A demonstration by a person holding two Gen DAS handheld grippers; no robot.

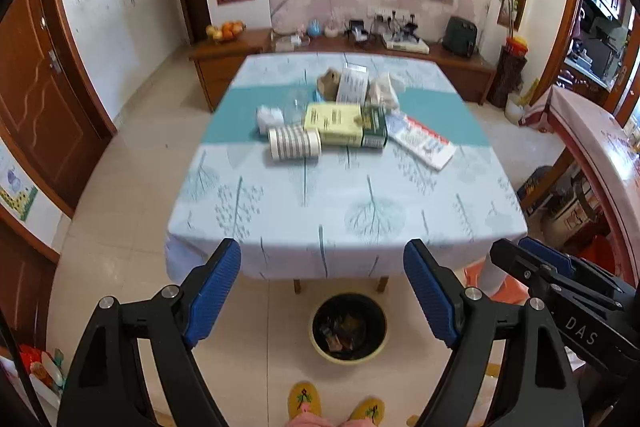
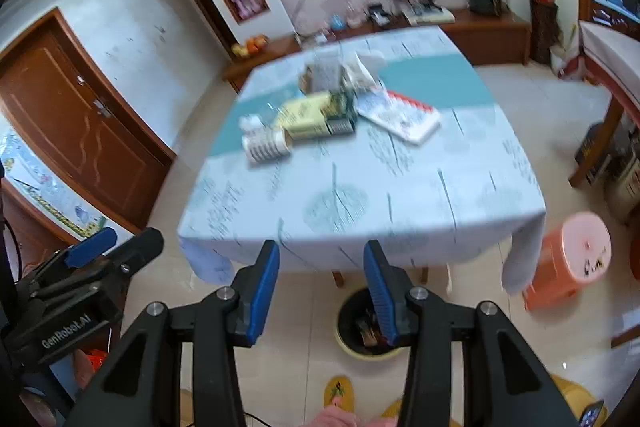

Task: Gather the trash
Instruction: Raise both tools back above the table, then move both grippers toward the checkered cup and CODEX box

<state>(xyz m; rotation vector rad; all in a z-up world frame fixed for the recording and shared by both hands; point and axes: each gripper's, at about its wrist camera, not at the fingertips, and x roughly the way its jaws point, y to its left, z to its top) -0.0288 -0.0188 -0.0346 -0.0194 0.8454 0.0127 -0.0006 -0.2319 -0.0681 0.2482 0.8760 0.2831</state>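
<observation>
**Both tools up and empty over the bin, trash piled mid-worktop**

Here's the worktop [image 1: 344,211], draped in a pale cloth printed with trees and crossed by a teal band, and the whole heap of trash sits on and around that band, well back from the near edge. Biggest of it: a yellow-green box [image 1: 334,123] lying flat at the centre, print on its lid too blurred to read. Touching its right side, a dark green box [image 1: 374,127]. Toward the right edge, a flat white packet with a red strip [image 1: 424,143], writing on it unreadable. Behind the pile, toward the far edge, a white carton [image 1: 352,85] stands upright, with a crumpled brown scrap [image 1: 329,83] on its left and crumpled pale paper [image 1: 383,91] on its right. On the left of the yellow-green box lies a striped paper cup [image 1: 294,143] on its side, and a small white wad [image 1: 269,119] just behind it.

Down on the floor by the near edge: a round bin [image 1: 349,327], dark liner, wrappers inside. An orange stool [image 2: 568,259] stands near the worktop's right near corner.

Now the tools. The left tool [image 1: 322,295] is spread wide, blue pads apart, nothing between them. The right tool [image 2: 322,291] stands about half spread, also holding nothing. Readable lettering: "DAS" on the right tool's body in the left view, "GenRobot.AI" on the left tool's body in the right view.
</observation>
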